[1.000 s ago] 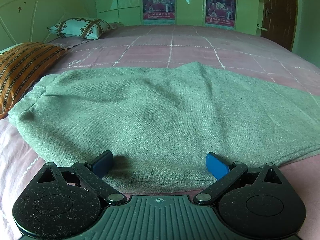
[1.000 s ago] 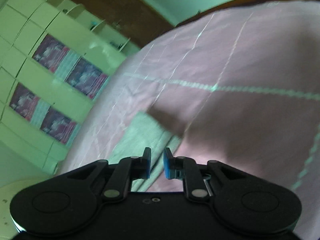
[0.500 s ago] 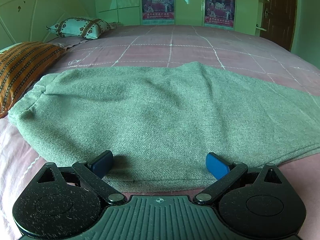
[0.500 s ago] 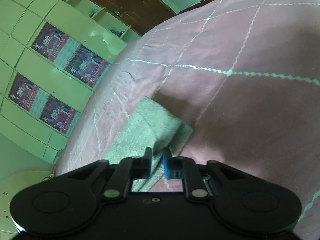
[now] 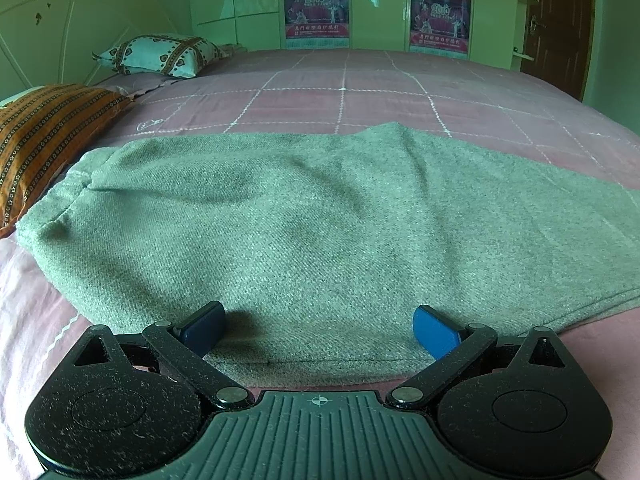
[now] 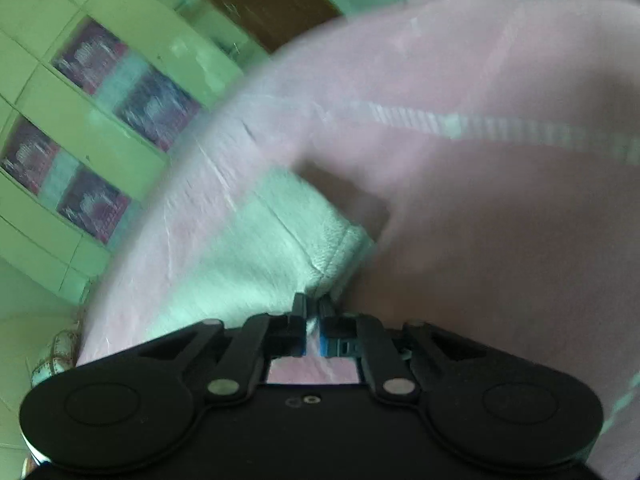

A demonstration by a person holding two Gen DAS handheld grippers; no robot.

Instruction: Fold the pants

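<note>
Grey-green knit pants (image 5: 320, 220) lie flat across the pink bed, waistband end toward the left. My left gripper (image 5: 318, 326) is open, its blue fingers spread wide over the pants' near edge, holding nothing. In the right wrist view, my right gripper (image 6: 313, 312) is shut on the hem corner of a pant leg (image 6: 256, 256), which lifts off the bedspread. This view is blurred by motion.
The pink checked bedspread (image 5: 380, 92) stretches far behind the pants. An orange striped pillow (image 5: 44, 132) and a patterned pillow (image 5: 160, 54) lie at the left. Green wardrobes with posters (image 5: 316, 0) and a brown door (image 5: 560, 24) stand at the back.
My right gripper has closed in on the pant leg end and pinched its corner, and is now moving with it. The left gripper has stayed still and open.
</note>
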